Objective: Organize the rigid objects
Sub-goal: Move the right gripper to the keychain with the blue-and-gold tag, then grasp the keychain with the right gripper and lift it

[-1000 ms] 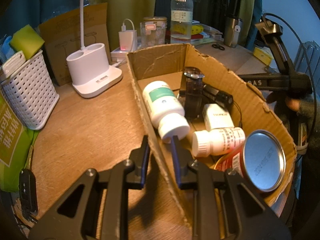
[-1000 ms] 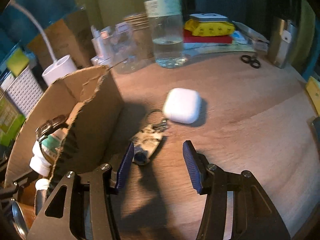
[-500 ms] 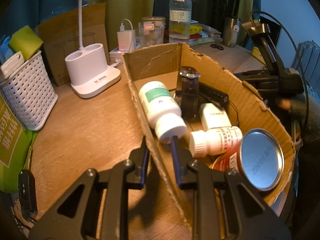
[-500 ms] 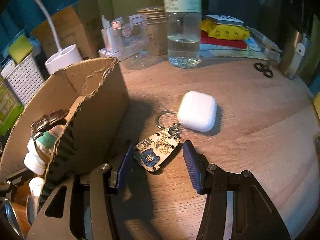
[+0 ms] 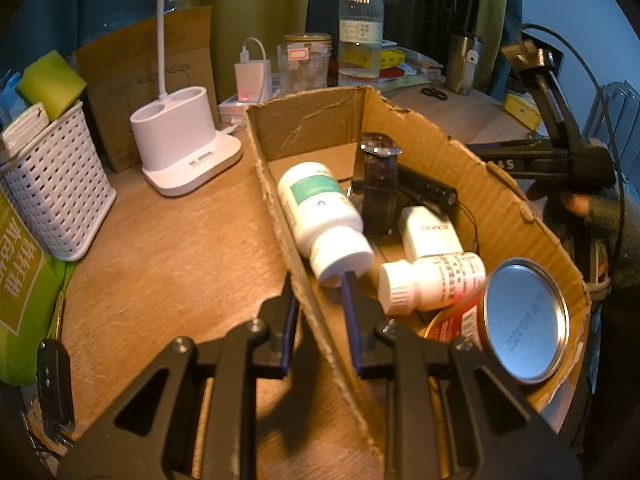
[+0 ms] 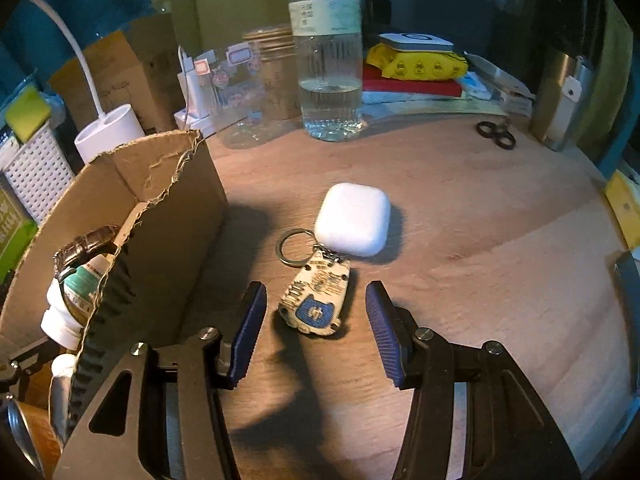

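My left gripper (image 5: 318, 312) is shut on the near left wall of an open cardboard box (image 5: 280, 216), one finger outside and one inside. The box holds a large white pill bottle (image 5: 320, 212), a small white bottle (image 5: 432, 280), a white charger (image 5: 430, 232), a watch (image 5: 378, 172) and a metal-lidded can (image 5: 520, 320). My right gripper (image 6: 314, 320) is open, its fingers on either side of a keychain tag (image 6: 318, 304) with a ring on the table. A white earbuds case (image 6: 354, 218) lies just beyond the tag. The box wall (image 6: 160, 216) stands to its left.
A white lamp base (image 5: 186, 140), a white basket (image 5: 52, 184) and a green bag (image 5: 24, 280) sit left of the box. A water bottle (image 6: 326, 52), glass jars (image 6: 244, 80), stacked books (image 6: 416, 76), scissors (image 6: 496, 134) and a steel tumbler (image 6: 564, 92) line the back.
My right gripper has moved forward, so the keychain tag now lies between its open fingers. The left gripper keeps its hold on the box wall; the box has shifted slightly.
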